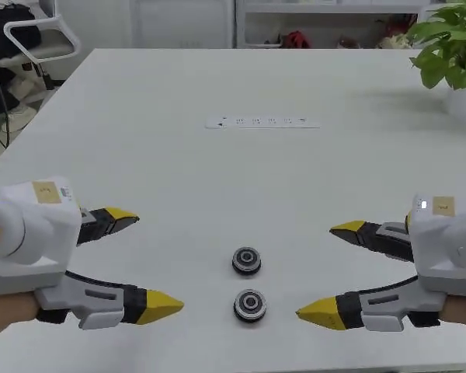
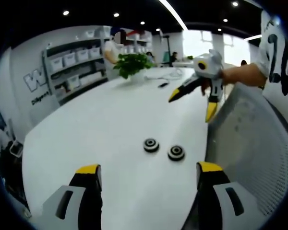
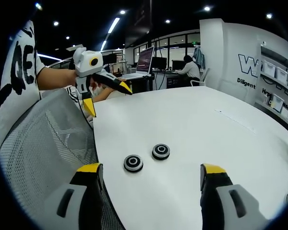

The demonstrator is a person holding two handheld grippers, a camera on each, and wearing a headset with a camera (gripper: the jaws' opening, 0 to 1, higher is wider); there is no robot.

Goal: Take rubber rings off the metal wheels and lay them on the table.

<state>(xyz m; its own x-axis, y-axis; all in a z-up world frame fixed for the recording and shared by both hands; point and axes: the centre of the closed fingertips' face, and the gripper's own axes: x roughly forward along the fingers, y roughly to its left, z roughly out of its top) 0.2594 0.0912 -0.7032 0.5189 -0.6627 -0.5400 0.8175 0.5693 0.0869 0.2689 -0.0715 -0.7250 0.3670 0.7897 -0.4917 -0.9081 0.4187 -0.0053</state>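
2 round, rubber-ringed metal wheels [image 1: 246, 261] on smooth white table [image 1: 217, 186]

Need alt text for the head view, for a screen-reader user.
Two small black-rimmed metal wheels, the far wheel and the near wheel, sit on a white table between the open left tongs and the open right tongs, which touch neither wheel. A power strip lies farther back, and a plant stands at the far right.

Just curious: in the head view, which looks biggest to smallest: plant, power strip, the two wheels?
1. Green leafy plant, cropped at the edge.
2. Flat white power strip.
3. Near black-rimmed metal wheel and far wheel: alike, unranked.
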